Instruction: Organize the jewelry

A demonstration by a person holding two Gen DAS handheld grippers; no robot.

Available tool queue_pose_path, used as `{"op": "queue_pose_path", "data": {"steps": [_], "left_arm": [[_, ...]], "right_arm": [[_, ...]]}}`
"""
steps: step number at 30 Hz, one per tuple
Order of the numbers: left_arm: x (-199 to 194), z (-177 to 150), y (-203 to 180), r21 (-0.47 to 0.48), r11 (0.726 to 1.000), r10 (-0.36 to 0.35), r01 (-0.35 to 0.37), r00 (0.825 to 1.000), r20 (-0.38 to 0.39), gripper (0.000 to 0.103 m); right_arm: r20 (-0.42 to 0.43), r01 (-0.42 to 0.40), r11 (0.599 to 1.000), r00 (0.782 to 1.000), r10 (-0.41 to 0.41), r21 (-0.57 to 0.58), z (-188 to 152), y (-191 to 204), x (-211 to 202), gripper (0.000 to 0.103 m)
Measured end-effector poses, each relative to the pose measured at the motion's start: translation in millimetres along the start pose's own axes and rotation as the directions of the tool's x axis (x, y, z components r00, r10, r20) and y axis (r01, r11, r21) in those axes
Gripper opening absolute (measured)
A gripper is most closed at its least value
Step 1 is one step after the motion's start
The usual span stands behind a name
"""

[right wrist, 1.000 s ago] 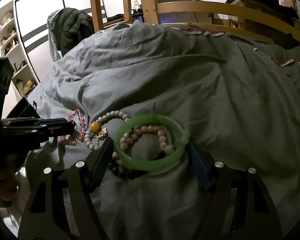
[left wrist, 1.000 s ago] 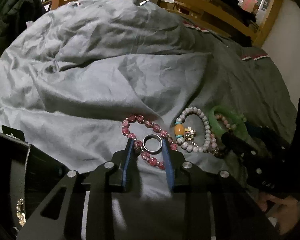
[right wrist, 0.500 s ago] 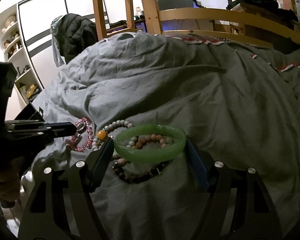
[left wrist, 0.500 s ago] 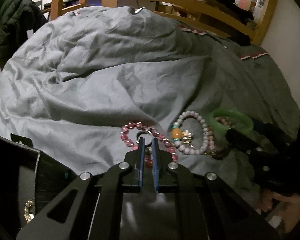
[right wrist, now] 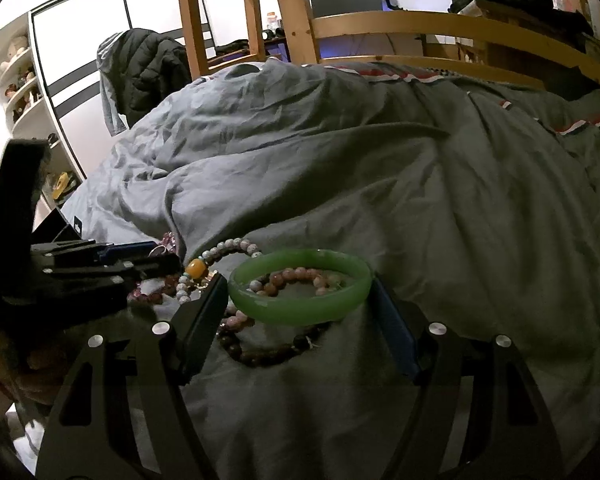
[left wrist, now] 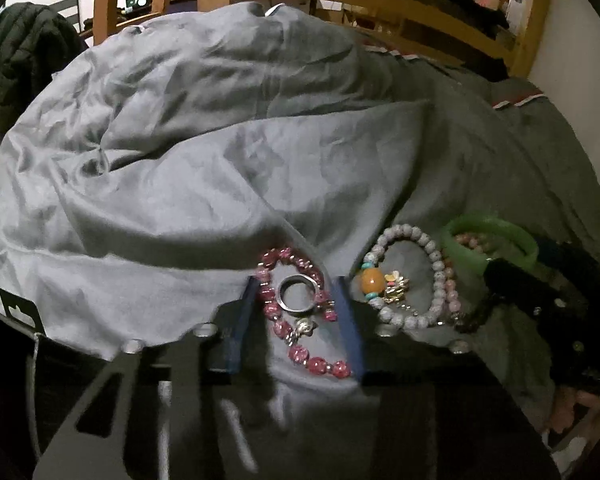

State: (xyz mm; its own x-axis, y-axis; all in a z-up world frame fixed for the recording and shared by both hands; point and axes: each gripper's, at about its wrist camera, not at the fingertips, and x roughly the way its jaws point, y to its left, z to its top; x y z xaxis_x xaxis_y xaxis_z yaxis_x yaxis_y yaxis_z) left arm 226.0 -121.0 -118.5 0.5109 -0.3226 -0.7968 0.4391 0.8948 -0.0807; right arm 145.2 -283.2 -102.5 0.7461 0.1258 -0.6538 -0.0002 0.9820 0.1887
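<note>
1. Two grippers work over a grey blanket (left wrist: 204, 184) where the jewelry lies in one small group.
2. Left gripper (left wrist: 298, 304): its jaws are apart, with one blue finger on each side of a silver ring (left wrist: 297, 295). The ring lies flat on a red bead bracelet (left wrist: 296, 312), directly between the fingertips, and nothing is held.
3. Right gripper (right wrist: 300, 300): its jaws are wide open around a green bangle (right wrist: 300, 300). The bangle lies flat, its sides are just beside both fingers, and I cannot tell if they touch.
4. A white bead bracelet (left wrist: 412, 276) with an orange bead lies between the two groups, nearer to the left gripper.
5. My judgement: the ring is the left gripper's target. Closing straight would catch it, but red beads may come too.
</note>
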Motion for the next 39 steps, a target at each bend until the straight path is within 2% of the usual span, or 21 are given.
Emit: {"op": "queue_pose_path", "data": {"steps": [8, 14, 16, 22, 26, 27, 29, 30, 33, 34, 36, 37, 38, 39], "left_arm": [[-8, 2, -1, 0.004, 1.000, 0.007, -0.007, 1.000, 0.019, 0.027], [-29, 6, -2, 0.008, 1.000, 0.000, 0.000, 0.998, 0.060, 0.026], [-35, 9, -3, 0.012, 1.000, -0.008, 0.008, 0.998, 0.068, 0.011], [-44, 14, -5, 0.016, 1.000, -0.007, 0.006, 0.996, 0.085, 0.011], [-35, 12, 4, -0.004, 1.000, 0.005, -0.005, 0.998, 0.057, 0.011], [-29, 11, 7, -0.014, 1.000, 0.000, 0.000, 0.999, 0.037, 0.014], [-18, 8, 10, -0.025, 1.000, -0.003, 0.003, 1.000, -0.004, 0.044], [-14, 5, 10, -0.021, 1.000, 0.010, -0.010, 1.000, -0.010, 0.066], [-1, -2, 3, 0.012, 1.000, 0.017, -0.016, 0.999, -0.034, 0.070], [1, -4, 2, 0.017, 1.000, 0.023, -0.022, 0.999, -0.034, 0.070], [3, -5, 2, 0.020, 1.000, 0.020, -0.020, 0.999, -0.034, 0.068], [3, -5, 3, 0.013, 1.000, 0.004, -0.004, 0.999, -0.036, 0.052], [3, -4, 4, 0.007, 1.000, -0.012, 0.012, 0.999, -0.041, 0.044], [3, -4, 6, 0.001, 1.000, -0.019, 0.019, 0.999, -0.044, 0.031]], "right_arm": [[0.006, -0.006, 1.000, 1.000, 0.006, 0.011, 0, -2, 0, 0.072], [0.015, -0.006, 1.000, 1.000, 0.005, 0.016, 1, -3, -1, 0.072], [0.024, -0.007, 1.000, 1.000, 0.006, 0.018, 3, -2, -3, 0.072], [0.052, 0.003, 1.000, 0.999, -0.004, 0.028, 7, -4, -12, 0.071], [0.059, 0.010, 0.999, 0.998, -0.012, 0.038, 9, -8, -15, 0.069], [0.056, 0.012, 0.999, 0.998, -0.014, 0.039, 9, -9, -15, 0.065], [0.041, 0.012, 0.999, 0.999, -0.014, 0.036, 9, -9, -12, 0.048], [0.032, 0.014, 0.999, 0.999, -0.015, 0.035, 9, -8, -10, 0.048], [0.004, 0.025, 0.999, 1.000, -0.025, 0.031, 5, -9, -3, 0.050], [-0.006, 0.026, 0.999, 1.000, -0.026, 0.036, 4, -10, -1, 0.052], [-0.022, 0.011, 0.999, 1.000, -0.010, 0.041, 2, -12, 3, 0.065], [-0.038, 0.002, 0.999, 0.999, -0.001, 0.036, 2, -12, 6, 0.066], [-0.051, -0.003, 1.000, 0.999, 0.004, 0.030, 1, -11, 8, 0.072], [-0.064, -0.002, 1.000, 0.998, 0.004, 0.026, -1, -10, 11, 0.081]]}}
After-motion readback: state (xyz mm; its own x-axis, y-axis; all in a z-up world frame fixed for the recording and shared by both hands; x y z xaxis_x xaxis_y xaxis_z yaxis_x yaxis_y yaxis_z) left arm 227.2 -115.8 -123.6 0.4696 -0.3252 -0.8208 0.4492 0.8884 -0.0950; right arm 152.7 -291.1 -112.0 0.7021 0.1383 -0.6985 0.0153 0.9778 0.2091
